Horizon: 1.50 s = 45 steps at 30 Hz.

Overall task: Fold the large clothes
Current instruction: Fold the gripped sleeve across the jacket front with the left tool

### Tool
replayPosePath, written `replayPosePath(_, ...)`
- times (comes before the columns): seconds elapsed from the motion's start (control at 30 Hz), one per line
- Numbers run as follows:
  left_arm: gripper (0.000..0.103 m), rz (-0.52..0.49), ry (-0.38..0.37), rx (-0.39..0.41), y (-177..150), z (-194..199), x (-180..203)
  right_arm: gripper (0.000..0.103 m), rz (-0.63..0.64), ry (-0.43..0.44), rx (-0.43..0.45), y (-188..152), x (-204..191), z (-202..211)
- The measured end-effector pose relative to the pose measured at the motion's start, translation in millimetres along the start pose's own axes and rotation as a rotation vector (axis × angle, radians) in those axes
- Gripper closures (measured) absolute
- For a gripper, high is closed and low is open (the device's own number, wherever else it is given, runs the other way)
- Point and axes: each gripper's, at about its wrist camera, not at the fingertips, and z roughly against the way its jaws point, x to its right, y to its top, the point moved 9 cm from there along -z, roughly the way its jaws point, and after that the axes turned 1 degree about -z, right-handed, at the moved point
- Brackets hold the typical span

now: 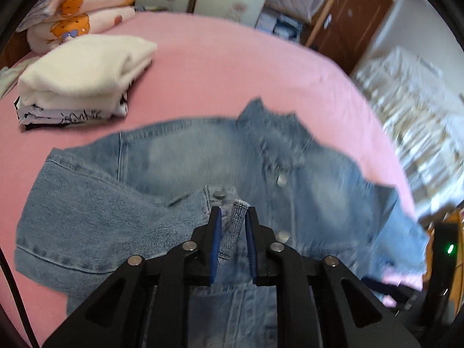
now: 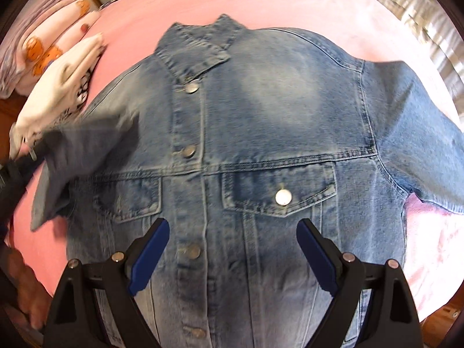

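Left wrist view: left tool [image 1: 233, 217] pinching the cuff [image 1: 232, 217] of one faded blue denim jacket [image 2: 261, 150] mid-frame on the pink bed [image 1: 232, 58]. Right tool [image 2: 233, 245] spread, empty. Best to lay sleeve flat across chest before letting go. One folded clothes stack [image 1: 84, 78] upper left.

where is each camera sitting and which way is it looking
Left wrist view: on the left gripper, angled down along its fingers at the denim jacket; the sleeve cuff lies between its narrow jaws, but the grip is unclear.
Right wrist view: on the right gripper, looking steeply down at the jacket's buttoned front; jaws wide open, nothing between them; a hand shows at lower left.
Shared: the jacket, the pink bedsheet, the folded white clothes stack and the bear-print bedding.
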Motion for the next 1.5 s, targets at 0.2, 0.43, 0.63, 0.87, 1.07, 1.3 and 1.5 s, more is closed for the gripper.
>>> replayPosePath(0.2,0.061,0.035,-0.002,-0.056,-11,15,-17,0.013,-0.019,0.039,-0.034,2,-1,-11)
replayPosePath(0.43,0.043,0.085,0.142,-0.07,-20,43,-65,0.013,-0.012,0.162,-0.092,-3,-35,-15)
replayPosePath(0.63,0.035,0.108,0.258,-0.121,-48,68,-116,0.013,-0.025,0.279,-0.166,-16,-65,-20)
replayPosePath(0.87,0.035,0.155,0.313,-0.195,-90,70,-164,0.024,-0.04,0.308,-0.254,-43,-88,-41)
replayPosePath(1.07,0.035,0.207,0.31,-0.259,-121,62,-192,0.039,-0.091,0.319,-0.307,-55,-100,-63)
replayPosePath(1.3,0.035,0.231,0.297,-0.292,-139,55,-202,0.053,-0.071,0.321,-0.28,-46,-114,-67)
replayPosePath(1.5,0.035,0.232,0.299,-0.309,-145,48,-208,0.053,-0.067,0.289,-0.302,-44,-116,-75)
